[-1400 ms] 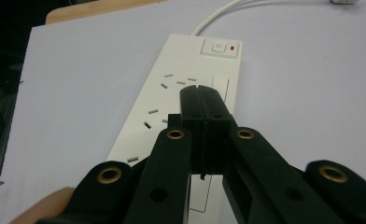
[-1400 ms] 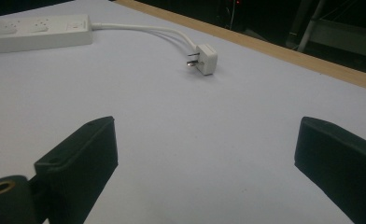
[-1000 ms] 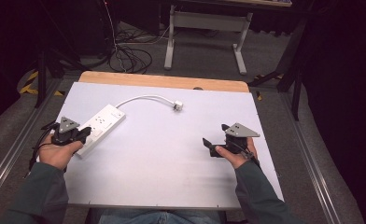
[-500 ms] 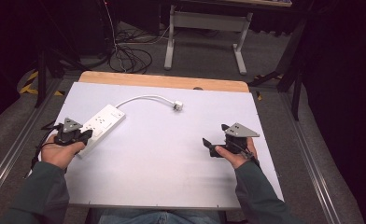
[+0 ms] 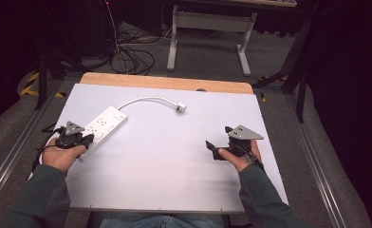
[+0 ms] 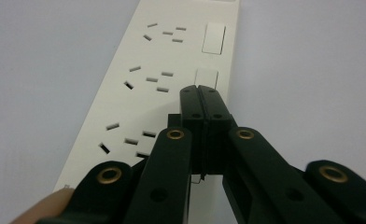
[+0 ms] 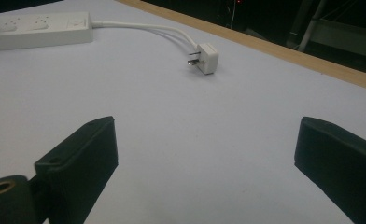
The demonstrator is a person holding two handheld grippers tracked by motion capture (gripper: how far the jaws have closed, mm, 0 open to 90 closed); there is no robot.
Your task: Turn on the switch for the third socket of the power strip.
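A white power strip (image 5: 106, 124) lies slanted on the left of the white table top (image 5: 174, 180). Its white cable (image 5: 146, 99) curves right to a loose plug (image 5: 180, 107) lying unplugged on the table. My left gripper (image 5: 88, 139) is shut, with its jaws pressed together over the strip's near end. In the left gripper view the tips (image 6: 201, 93) hover by a switch (image 6: 206, 77) on the strip (image 6: 139, 93); whether they touch it I cannot tell. My right gripper (image 5: 219, 137) stands wide open at the right, low over bare table, facing the plug (image 7: 205, 58).
A wooden strip (image 5: 165, 83) borders the table's far edge. Beyond it, on the floor, are a tangle of black cables (image 5: 132, 57) and the grey legs of a stand (image 5: 174, 28). Metal rails run along both sides of the table.
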